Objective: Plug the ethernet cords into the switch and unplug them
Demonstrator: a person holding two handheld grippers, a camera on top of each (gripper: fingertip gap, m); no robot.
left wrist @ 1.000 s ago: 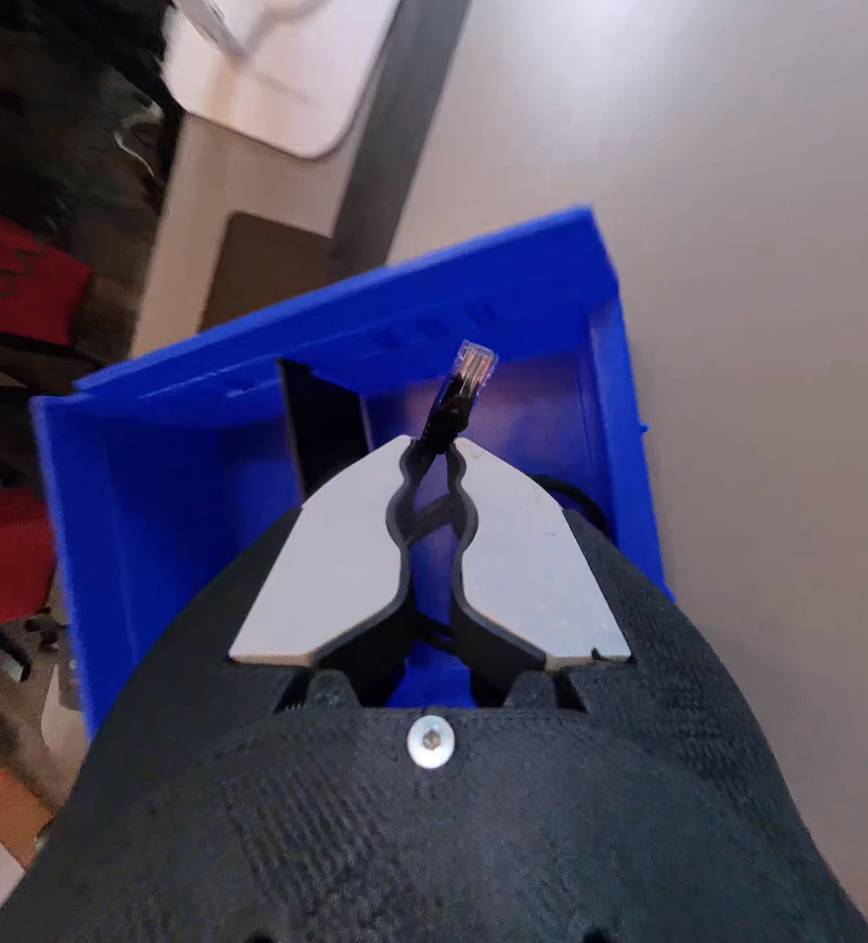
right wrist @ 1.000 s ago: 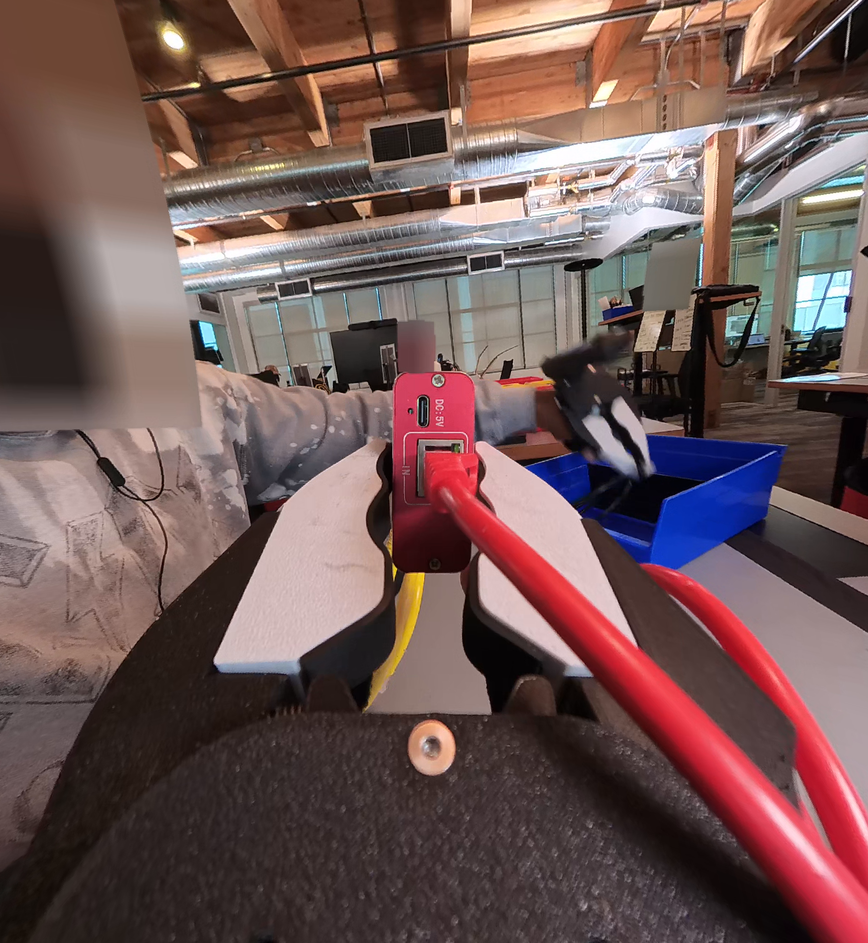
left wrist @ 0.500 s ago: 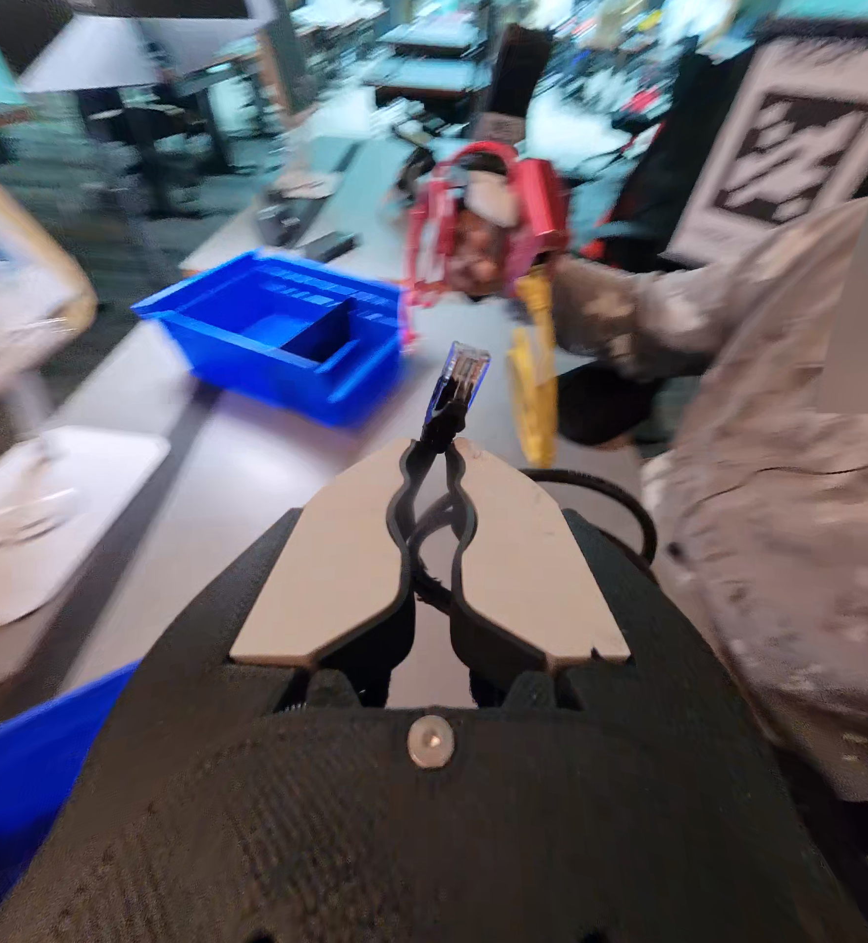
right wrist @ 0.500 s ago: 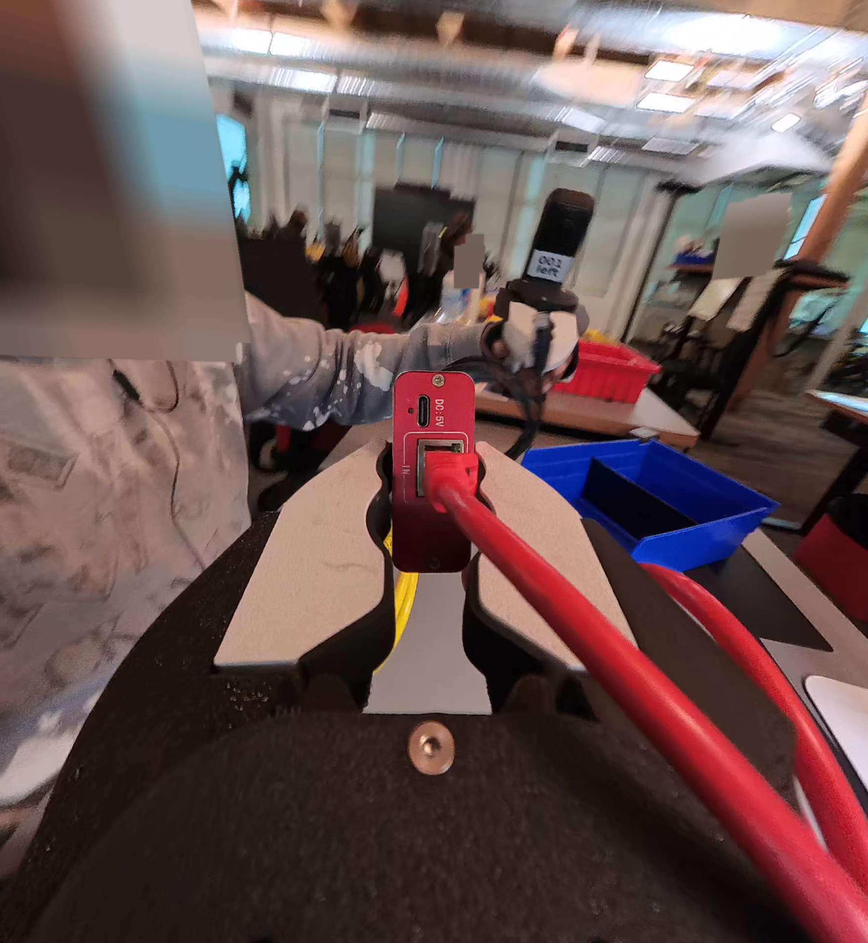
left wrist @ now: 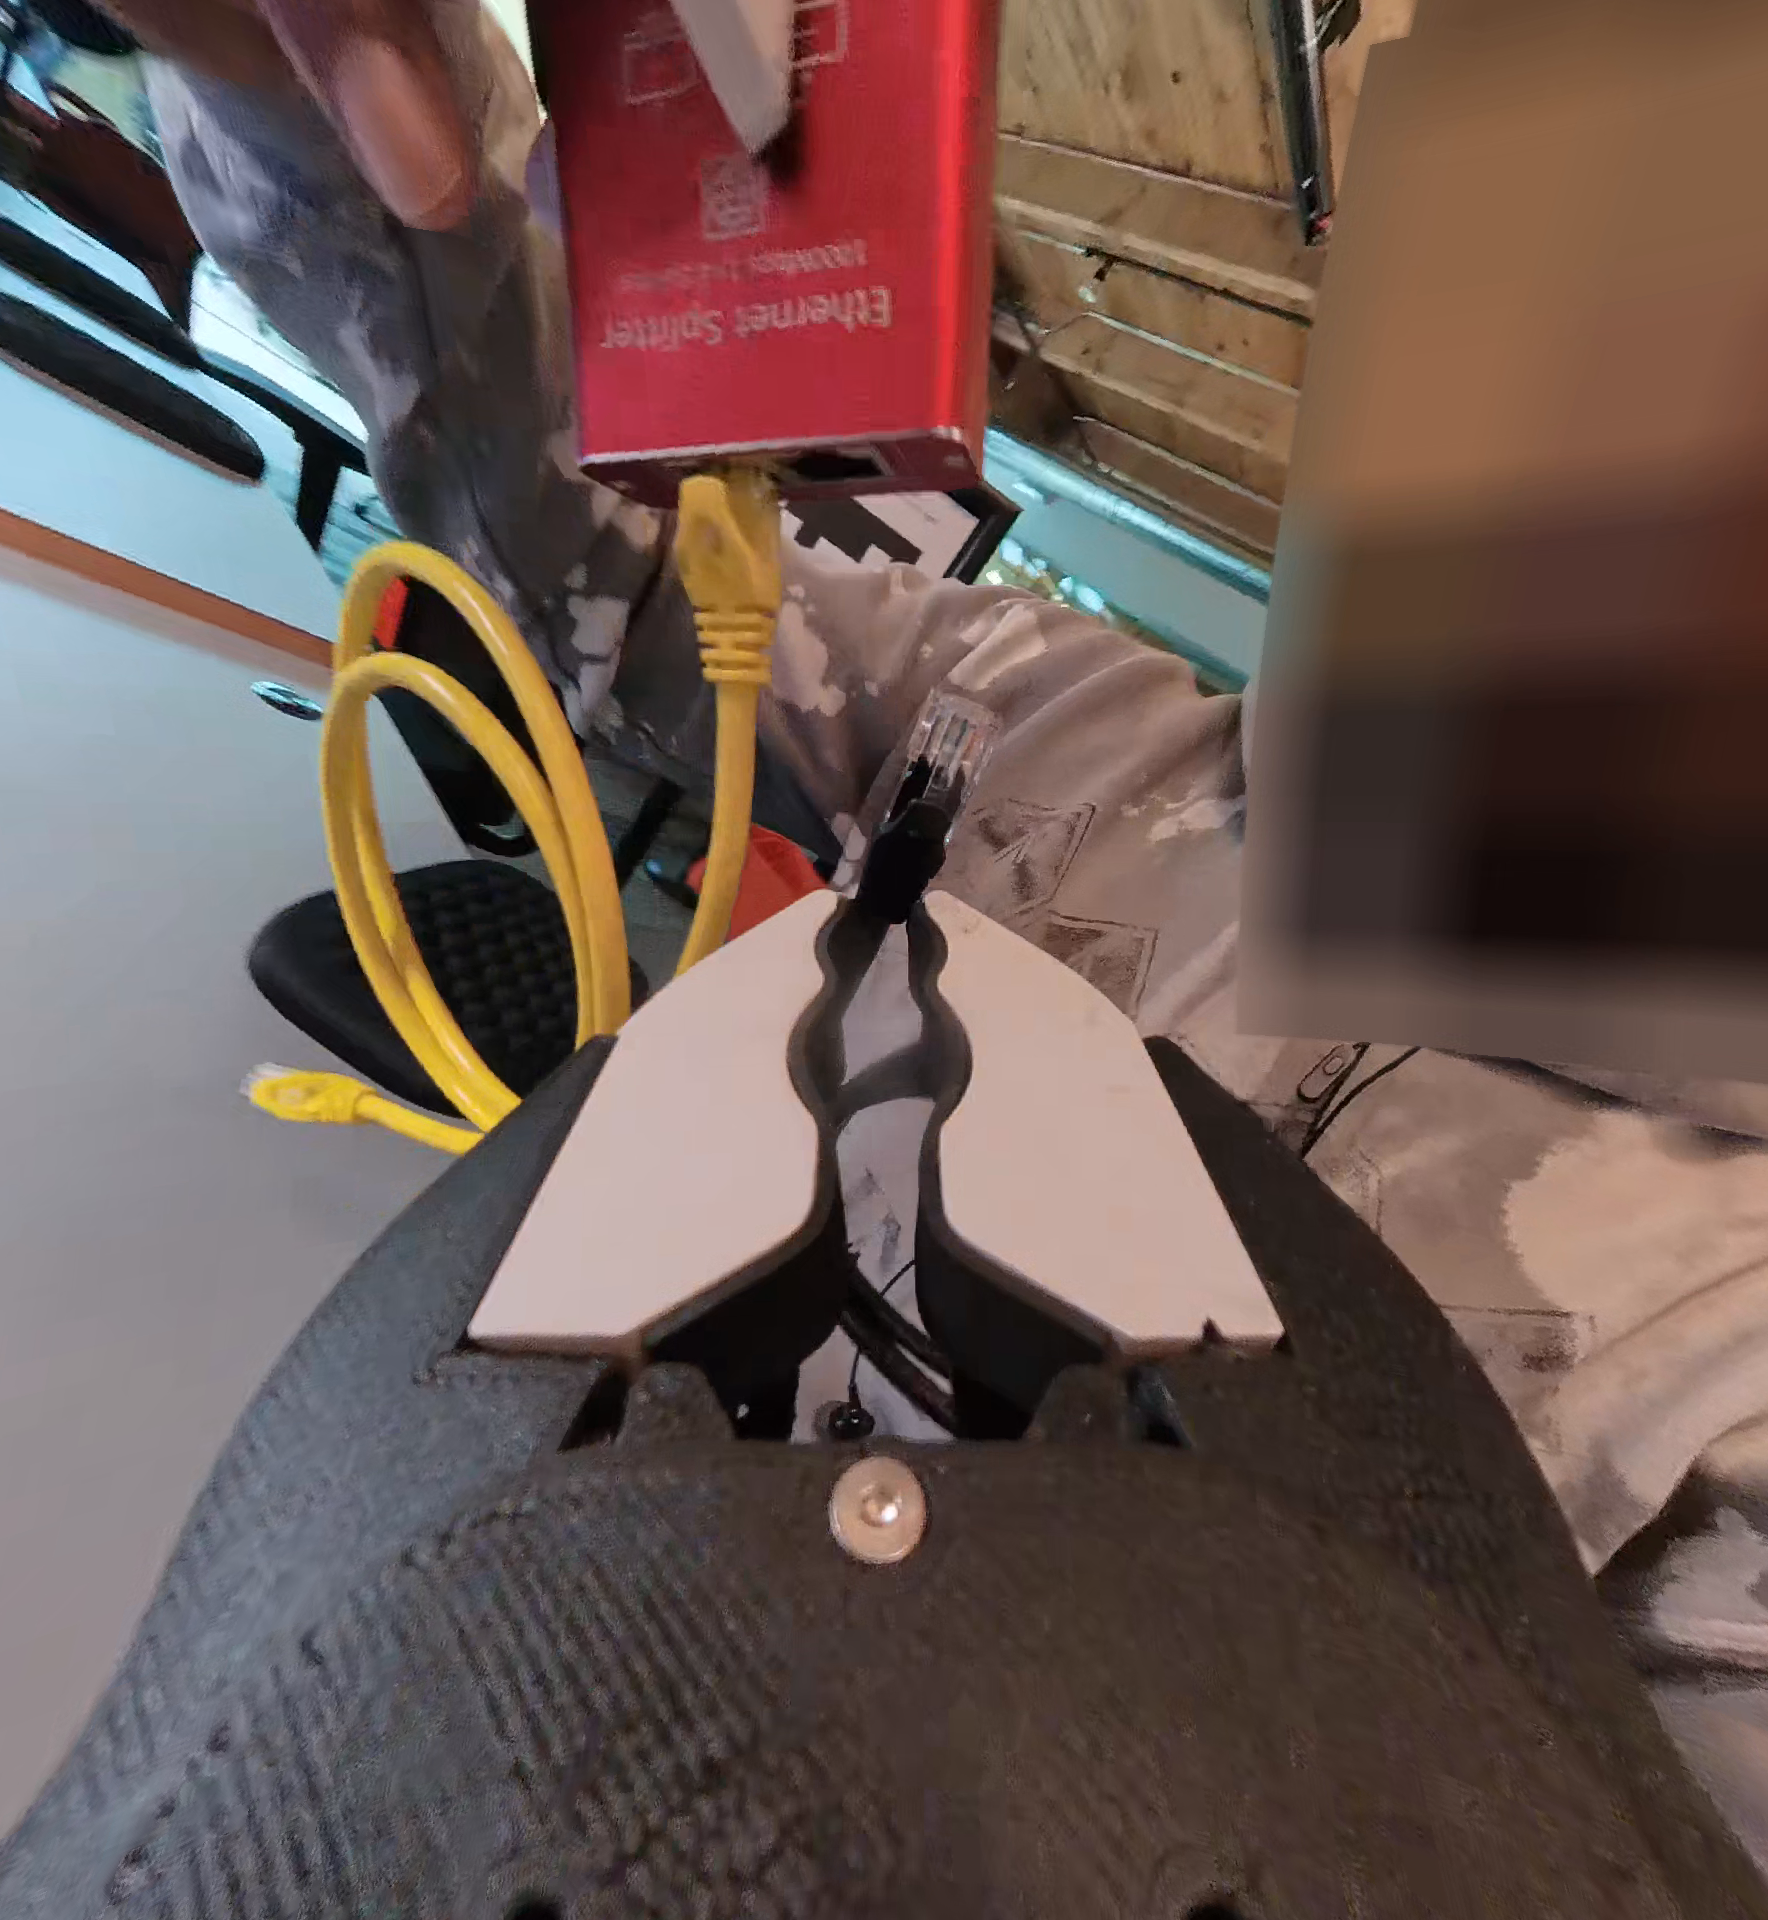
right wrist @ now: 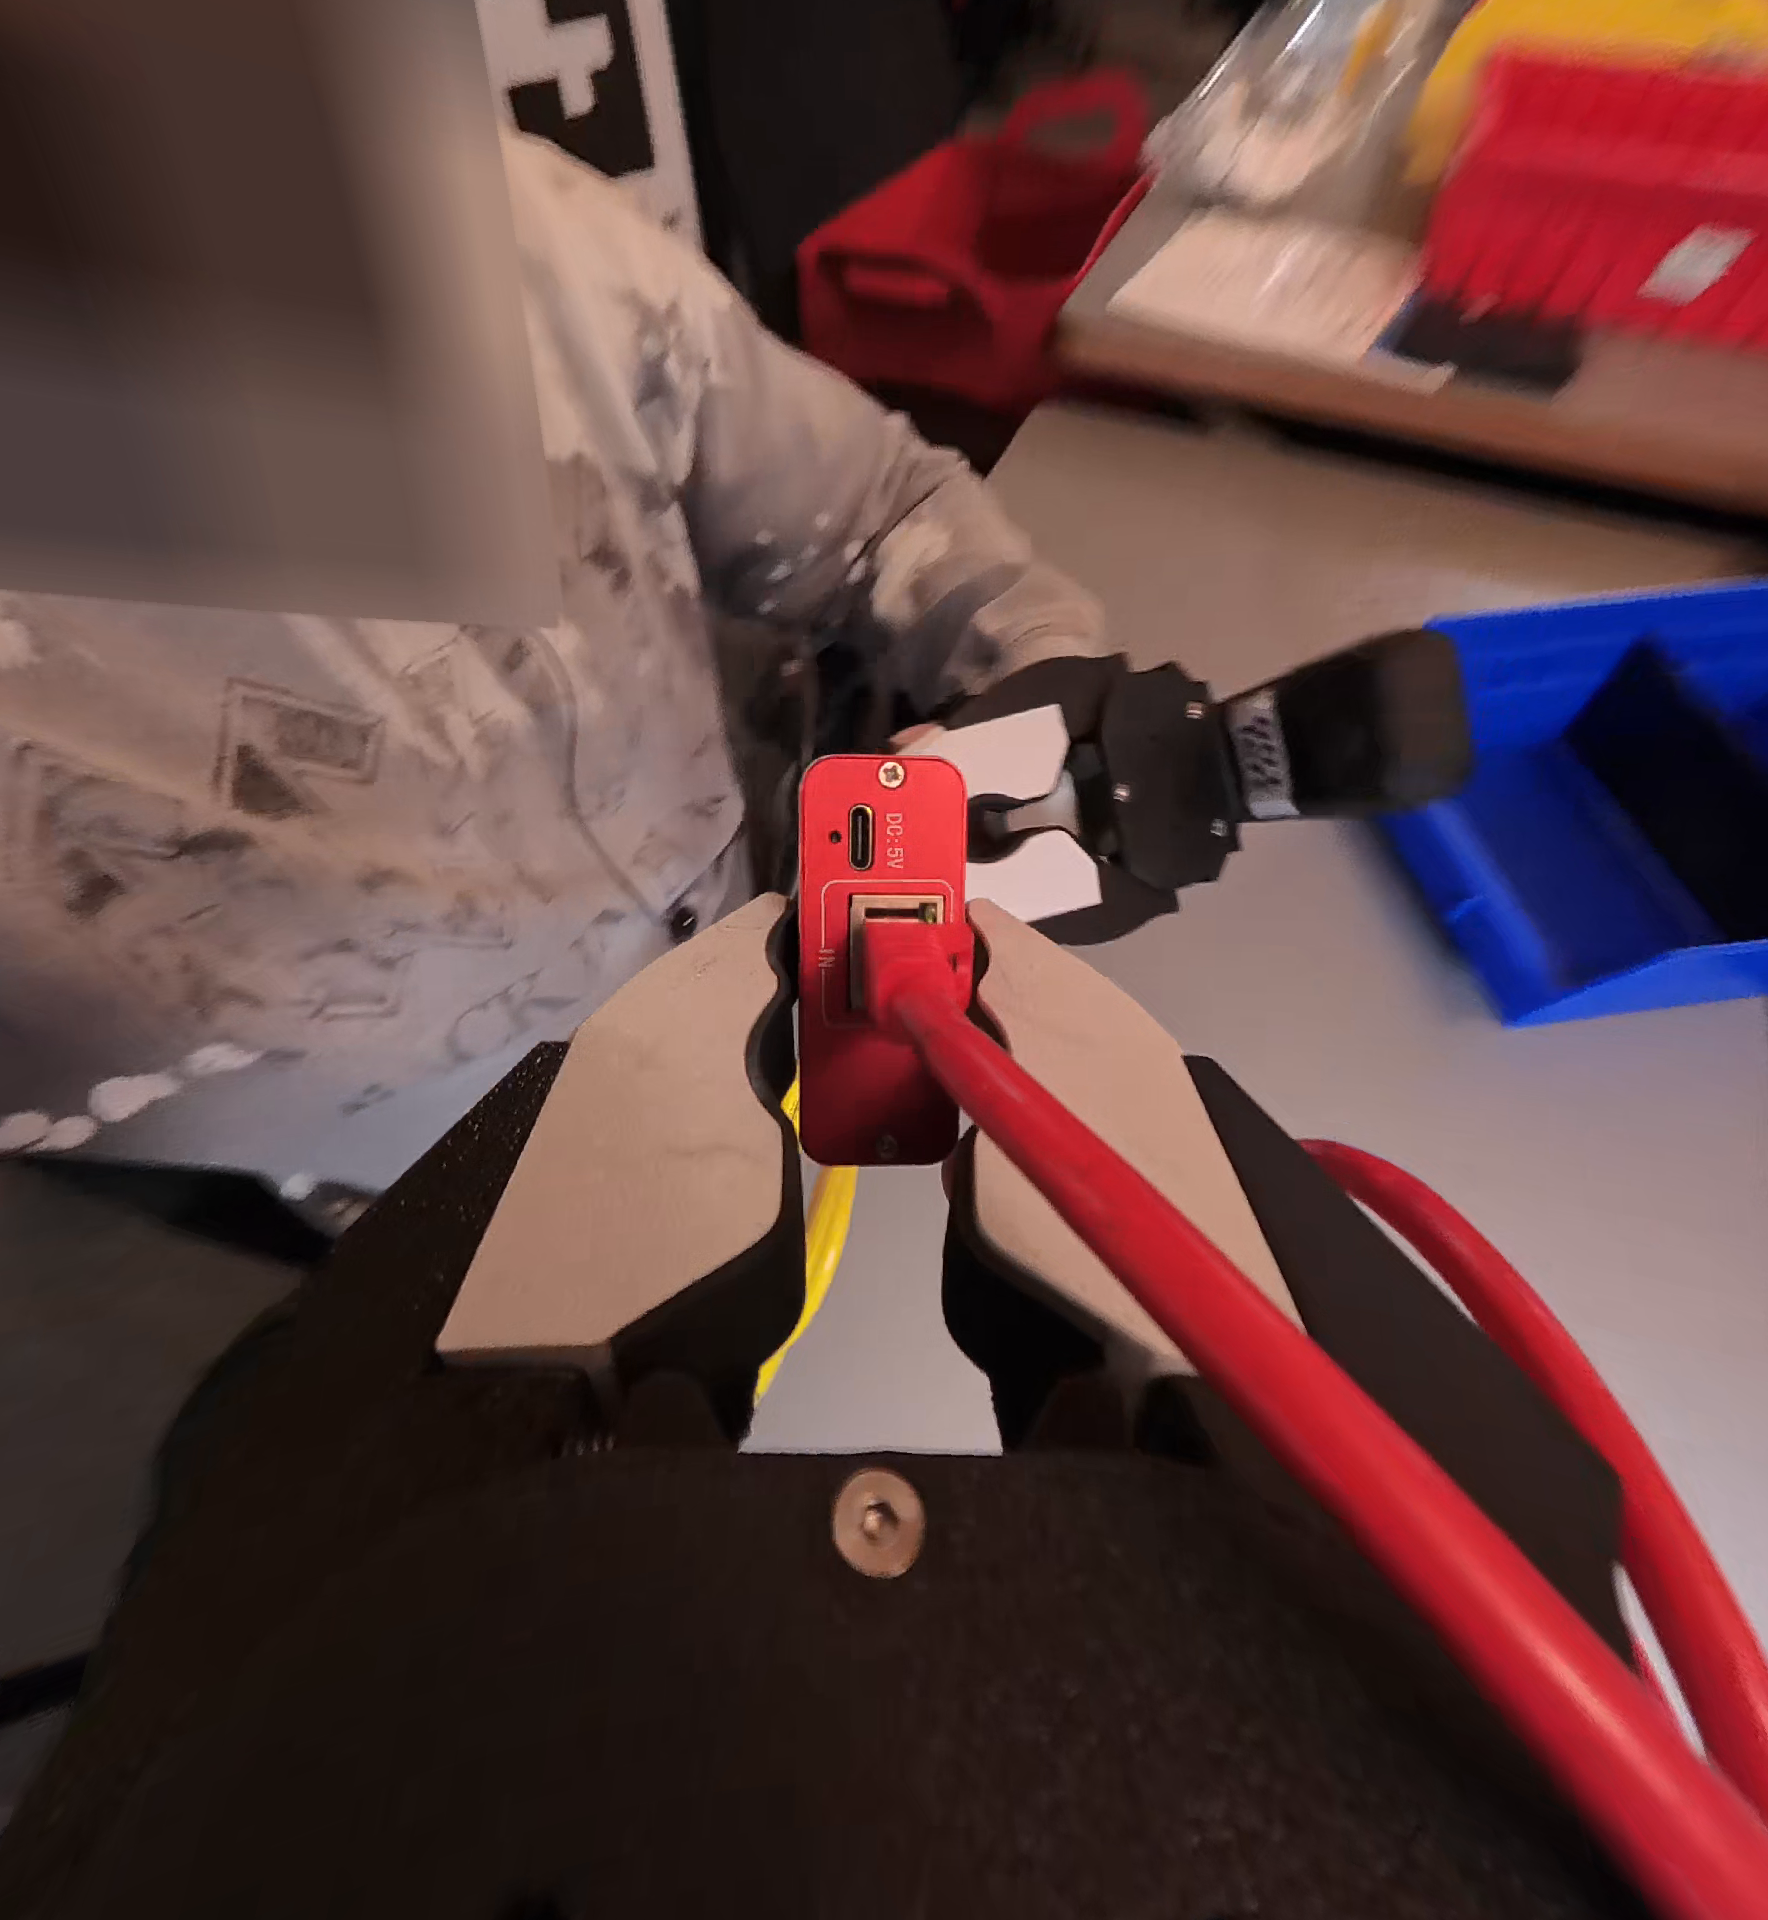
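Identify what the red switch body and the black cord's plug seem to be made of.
Switch: apparently anodized aluminium, going by its satin red sheen, crisp edges and end-plate screw. Black cord's plug: clear, glossy moulded plastic, see-through with its contacts showing; its black boot looks like soft rubber or PVC.

An office-like workshop: a pale grey worktop [right wrist: 1482, 1195] bearing a blue plastic parts bin [right wrist: 1638, 966], red plastic storage crates [right wrist: 921, 291] behind, and a black mesh office chair [left wrist: 464, 966].

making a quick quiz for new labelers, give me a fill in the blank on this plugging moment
1. The right gripper clamps the ____ switch.
2. The left gripper pinches a ____ cord just behind its clear plug.
3. The cord plugged in beside the switch's empty port is ____.
4. The bin on the table is ____.

Missing words: red; black; yellow; blue
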